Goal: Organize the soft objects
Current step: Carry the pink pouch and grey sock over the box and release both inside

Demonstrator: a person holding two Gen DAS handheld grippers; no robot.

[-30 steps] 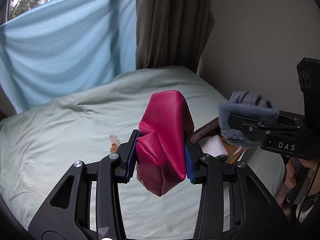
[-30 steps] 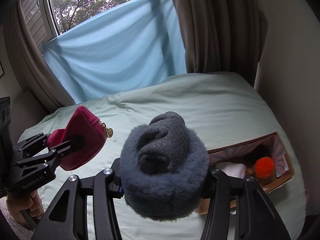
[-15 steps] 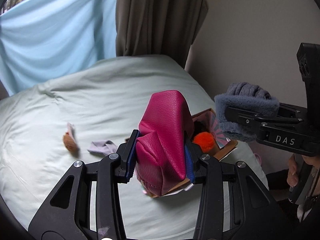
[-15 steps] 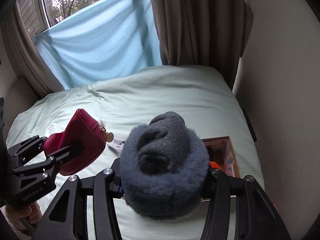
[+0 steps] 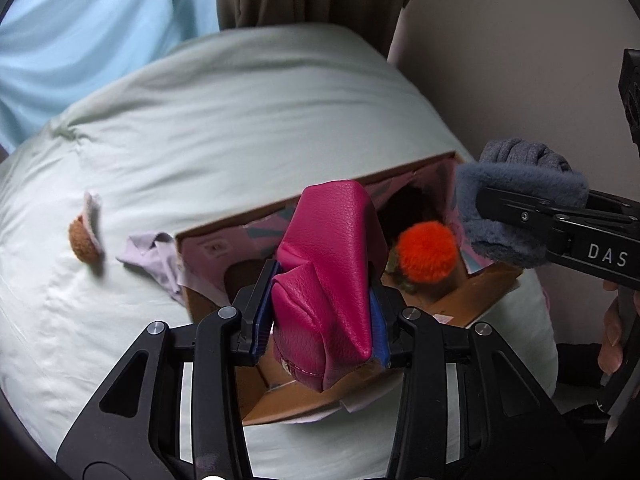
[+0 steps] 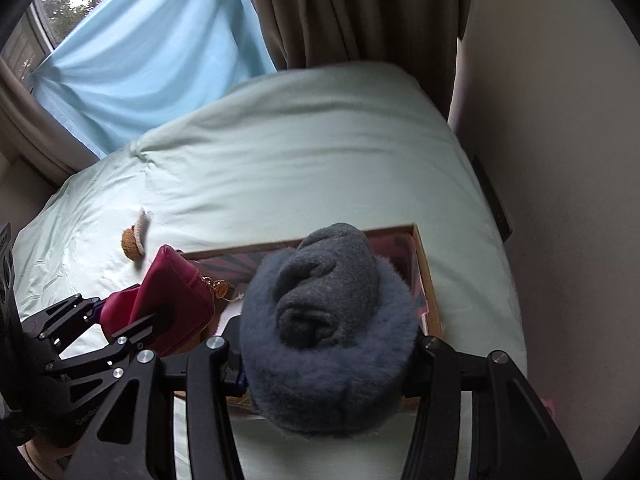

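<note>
My left gripper [image 5: 320,312] is shut on a magenta leather pouch [image 5: 332,264] and holds it over the open cardboard box [image 5: 472,300] on the bed. My right gripper [image 6: 328,352] is shut on a grey fuzzy slipper [image 6: 328,320], also above the box [image 6: 424,264]. The pouch shows at the left of the right wrist view [image 6: 168,300], and the slipper at the right of the left wrist view [image 5: 516,208]. An orange pompom [image 5: 426,252] lies inside the box.
A small brown plush [image 5: 82,236] and a lilac cloth [image 5: 152,256] lie on the pale green bedsheet [image 5: 240,120] left of the box. A wall [image 6: 560,160] stands close on the right. Curtains [image 6: 340,12] hang behind the bed.
Both grippers have moved forward and tilted down with their loads, and now hover over the box, which fills more of both views.
</note>
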